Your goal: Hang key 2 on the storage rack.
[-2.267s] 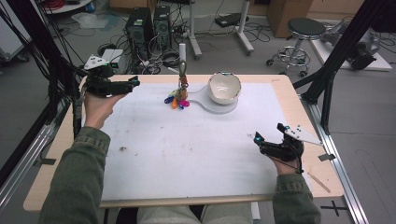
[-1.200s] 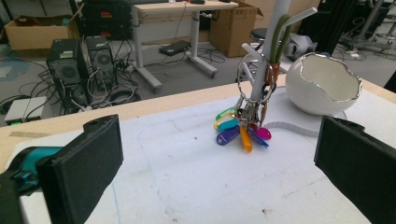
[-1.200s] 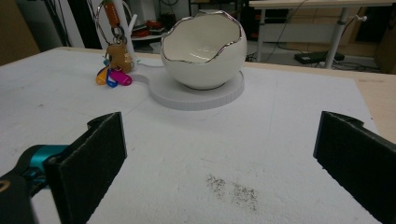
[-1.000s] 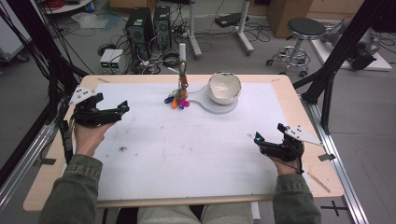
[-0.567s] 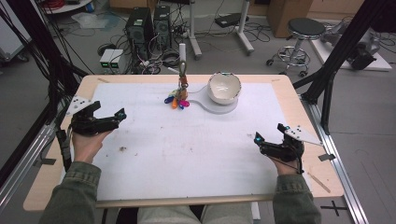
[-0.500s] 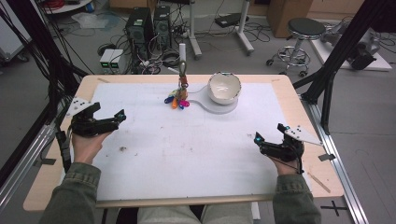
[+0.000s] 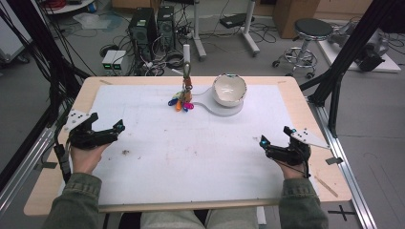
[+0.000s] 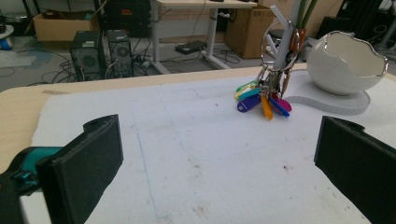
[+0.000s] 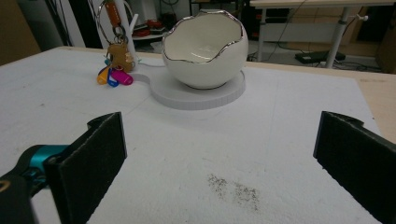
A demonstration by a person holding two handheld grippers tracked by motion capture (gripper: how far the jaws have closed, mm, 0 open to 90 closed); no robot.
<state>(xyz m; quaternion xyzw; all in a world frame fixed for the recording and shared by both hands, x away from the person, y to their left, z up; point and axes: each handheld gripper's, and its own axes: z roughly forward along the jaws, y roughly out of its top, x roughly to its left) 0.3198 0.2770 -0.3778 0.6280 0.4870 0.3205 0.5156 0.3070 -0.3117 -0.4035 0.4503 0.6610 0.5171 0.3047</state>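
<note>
A bunch of keys with coloured tags hangs from a ring on a slim upright post at the far middle of the white mat. Beside it, a white egg-shaped bowl with a silver rim sits on a flat white base. My left gripper rests open at the mat's left edge, empty. At the right edge lies my right gripper, also open and empty. The left gripper view has the keys and bowl far ahead; the right gripper view has the bowl and keys.
The mat covers a wooden table. Small dark smudges mark the mat near my left hand. Behind the table are computer towers, cables and a stool. Black frame legs stand at the right.
My left gripper came down from the far left corner toward the near side and now rests at the mat's left edge. The right gripper has stayed put.
</note>
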